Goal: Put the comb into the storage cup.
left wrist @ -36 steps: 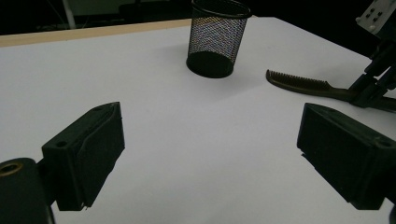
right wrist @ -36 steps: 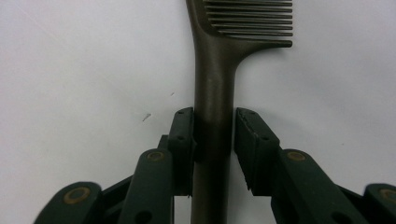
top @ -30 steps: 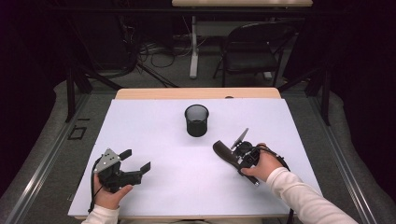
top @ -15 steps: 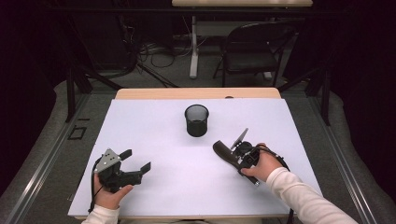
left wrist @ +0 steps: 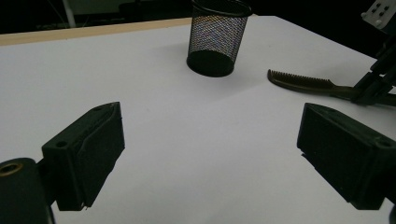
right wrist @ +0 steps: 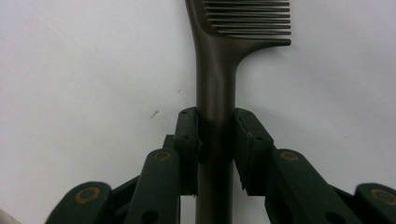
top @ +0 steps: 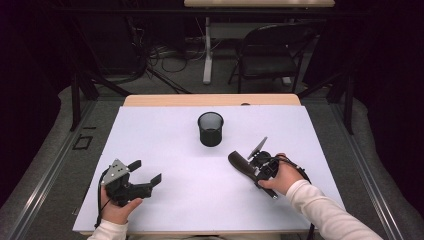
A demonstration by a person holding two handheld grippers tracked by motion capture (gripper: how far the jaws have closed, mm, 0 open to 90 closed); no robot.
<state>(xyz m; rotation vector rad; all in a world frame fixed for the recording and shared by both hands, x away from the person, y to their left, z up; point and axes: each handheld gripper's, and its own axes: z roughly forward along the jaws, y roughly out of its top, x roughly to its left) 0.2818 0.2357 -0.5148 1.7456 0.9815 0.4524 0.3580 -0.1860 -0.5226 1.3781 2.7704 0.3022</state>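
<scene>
— What do we have in the right gripper (right wrist: 216, 135)?
— Its jaws clamp the handle of a dark comb (right wrist: 219, 56), teeth pointing away over the white table (top: 165, 135).
— And our left gripper (left wrist: 210, 149)?
— Jaws wide apart, nothing between them — at the near left. The mesh cup (top: 210, 128) stands farther off, mid-table.

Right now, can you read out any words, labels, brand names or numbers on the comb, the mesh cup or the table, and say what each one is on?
None: the dark brown plastic comb, the black wire-mesh cup and the white table sheet bear no readable text.
</scene>
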